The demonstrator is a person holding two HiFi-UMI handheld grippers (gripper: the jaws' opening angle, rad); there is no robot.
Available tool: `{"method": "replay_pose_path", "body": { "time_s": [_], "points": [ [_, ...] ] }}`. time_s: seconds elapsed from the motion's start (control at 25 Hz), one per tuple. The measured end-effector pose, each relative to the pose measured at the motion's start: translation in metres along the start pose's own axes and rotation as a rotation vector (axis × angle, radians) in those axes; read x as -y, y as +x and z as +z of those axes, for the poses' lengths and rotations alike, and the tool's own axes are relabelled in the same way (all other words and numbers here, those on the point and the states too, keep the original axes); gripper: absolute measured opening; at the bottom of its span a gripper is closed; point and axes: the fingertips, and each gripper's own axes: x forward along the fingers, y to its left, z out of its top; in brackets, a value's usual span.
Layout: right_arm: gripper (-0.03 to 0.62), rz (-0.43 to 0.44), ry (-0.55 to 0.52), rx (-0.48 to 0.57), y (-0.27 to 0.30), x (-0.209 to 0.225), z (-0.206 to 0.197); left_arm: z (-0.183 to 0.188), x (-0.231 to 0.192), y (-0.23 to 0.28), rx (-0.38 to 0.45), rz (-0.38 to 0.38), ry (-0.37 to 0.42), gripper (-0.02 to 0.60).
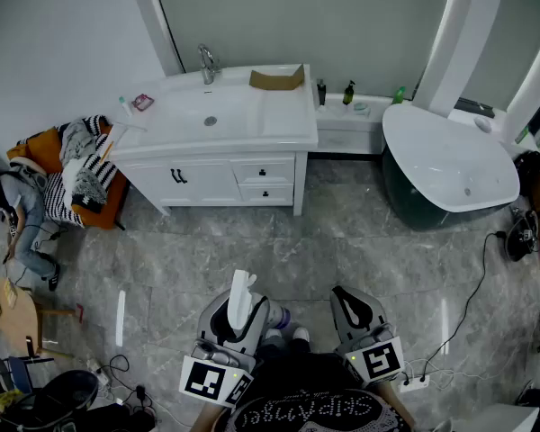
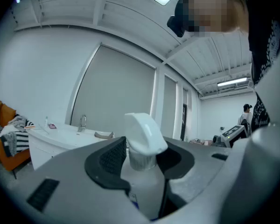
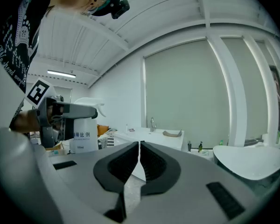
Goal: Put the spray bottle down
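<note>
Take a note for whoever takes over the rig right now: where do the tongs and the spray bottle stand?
Left tongs: shut on the spray bottle, which is upright and in the air.
Right tongs: shut, empty.
Done: bottle gripped.
Left: set it down; the white vanity stands ahead, some way off.

One spray bottle (image 1: pixel 241 297) and two grippers: the left hand-held gripper (image 1: pixel 237 318) and the right hand-held gripper (image 1: pixel 353 306). One vanity (image 1: pixel 225 142) carries one faucet (image 1: pixel 206 64) and one cardboard piece (image 1: pixel 276 78). There is one bathtub (image 1: pixel 450 165) and three small bottles (image 1: pixel 321 91) (image 1: pixel 349 92) (image 1: pixel 399 94) on the ledge
</note>
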Motion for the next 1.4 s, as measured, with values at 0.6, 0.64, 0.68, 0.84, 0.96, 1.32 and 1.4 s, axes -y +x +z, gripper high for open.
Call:
{"method": "replay_pose_path", "body": {
  "time_s": [0.6, 0.64, 0.68, 0.84, 0.96, 1.32, 1.4],
  "points": [
    [0.026, 0.010, 0.020, 0.015, -0.011, 0.008, -0.003, 0.005, 0.014, 0.004, 0.038, -0.006, -0.009, 0.178],
    [0.026, 0.020, 0.028, 0.021, -0.012, 0.008, -0.003, 0.004, 0.015, 0.004, 0.037, -0.005, -0.011, 0.178],
    [0.028, 0.030, 0.033, 0.024, -0.013, 0.007, -0.004, 0.003, 0.015, 0.004, 0.035, -0.007, -0.014, 0.178],
    [0.028, 0.043, 0.040, 0.009, -0.009, 0.006, -0.010, 0.000, 0.016, 0.008, 0.026, -0.024, -0.024, 0.178],
    [0.028, 0.034, 0.061, -0.003, -0.002, 0.005, -0.015, -0.002, 0.010, 0.011, 0.026, -0.035, -0.042, 0.178],
    [0.028, -0.027, 0.110, -0.019, 0.050, 0.012, -0.008, 0.021, -0.043, 0.044, 0.032, -0.089, -0.004, 0.178],
    [0.028, -0.050, 0.122, -0.018, 0.063, 0.013, -0.004, 0.030, -0.057, 0.053, 0.029, -0.101, 0.015, 0.178]
  ]
}}
